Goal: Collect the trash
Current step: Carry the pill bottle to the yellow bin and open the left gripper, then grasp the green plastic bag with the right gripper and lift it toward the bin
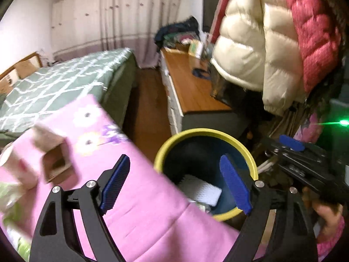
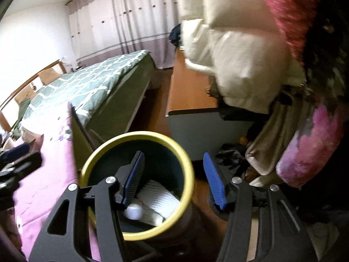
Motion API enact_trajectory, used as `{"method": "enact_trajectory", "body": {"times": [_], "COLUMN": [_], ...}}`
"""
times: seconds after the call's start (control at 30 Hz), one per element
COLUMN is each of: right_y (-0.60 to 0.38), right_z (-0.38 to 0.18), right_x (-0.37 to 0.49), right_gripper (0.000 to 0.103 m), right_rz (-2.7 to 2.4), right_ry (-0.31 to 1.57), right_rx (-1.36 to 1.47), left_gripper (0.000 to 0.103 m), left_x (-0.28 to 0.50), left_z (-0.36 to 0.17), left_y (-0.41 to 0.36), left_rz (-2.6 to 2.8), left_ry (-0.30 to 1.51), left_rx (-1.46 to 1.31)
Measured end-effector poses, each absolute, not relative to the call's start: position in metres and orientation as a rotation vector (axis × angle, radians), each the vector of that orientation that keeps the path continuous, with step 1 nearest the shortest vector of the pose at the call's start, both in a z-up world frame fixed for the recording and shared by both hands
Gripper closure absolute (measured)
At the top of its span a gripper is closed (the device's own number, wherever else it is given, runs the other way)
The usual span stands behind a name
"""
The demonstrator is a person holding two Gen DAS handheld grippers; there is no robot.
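A round bin with a yellow rim (image 1: 165, 150) (image 2: 91, 159) and a dark inside stands beside a pink quilt (image 1: 141, 218). In it lie a white ribbed pad (image 1: 200, 190) (image 2: 157, 198) and a small white ball (image 2: 133, 211). My left gripper (image 1: 174, 161) is open and empty, one finger over the quilt and one over the bin. A blurred brown carton (image 1: 54, 159) is left of it, over the quilt. My right gripper (image 2: 173, 156) (image 1: 290, 146) straddles the bin's right wall, one pad inside and one outside, with a gap showing at the inner pad.
A bed with a green checked cover (image 1: 65, 80) lies behind the quilt. A low wooden-topped cabinet (image 1: 196, 89) stands behind the bin. Cream and red puffer jackets (image 1: 250, 43) hang at the right, above clothes on the floor (image 2: 231, 157). A hand (image 1: 327, 214) holds the right gripper.
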State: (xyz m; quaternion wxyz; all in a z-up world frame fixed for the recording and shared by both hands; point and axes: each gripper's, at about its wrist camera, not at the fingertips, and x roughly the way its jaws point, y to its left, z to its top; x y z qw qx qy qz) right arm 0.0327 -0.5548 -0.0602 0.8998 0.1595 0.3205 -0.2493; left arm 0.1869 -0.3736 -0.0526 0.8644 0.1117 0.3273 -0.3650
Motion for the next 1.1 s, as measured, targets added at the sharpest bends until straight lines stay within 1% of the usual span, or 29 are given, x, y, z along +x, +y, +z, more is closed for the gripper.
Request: {"method": "enact_trajectory", "body": {"times": [0.13, 0.33, 0.5, 0.63, 0.87, 1.1], "right_y": [-0.528, -0.476, -0.426, -0.385, -0.311, -0.242], "right_z": [-0.057, -0.051, -0.044, -0.039, -0.026, -0.012], "right_x": [0.051, 0.082, 0.107, 0.127, 0.16, 0.192], "right_gripper": [0.049, 0.048, 0.048, 0.048, 0.048, 0.048], "right_rz": [-0.451, -0.333, -0.227, -0.144, 0.04, 0.225], "right_ry": [0.674, 0.691, 0.701, 0.707, 0.709, 0.702], "right_rx": [0.301, 0.249, 0.197, 0.153, 0.104, 0.058], "left_gripper": [0.015, 0.013, 0.013, 0.013, 0.013, 0.013], "left_x": [0.181, 0.172, 0.166, 0.164, 0.174, 0.177], "left_z": [-0.038, -0.024, -0.028, -0.042, -0.069, -0.086], "left_y": [-0.305, -0.175, -0.086, -0.017, 0.059, 0.077], "left_rz": [-0.658, -0.371, -0.141, 0.029, 0.202, 0.282], "left_ry": [0.635, 0.55, 0.491, 0.474, 0.48, 0.502], "left_rx": [0.171, 0.08, 0.04, -0.008, -0.057, -0.047]}}
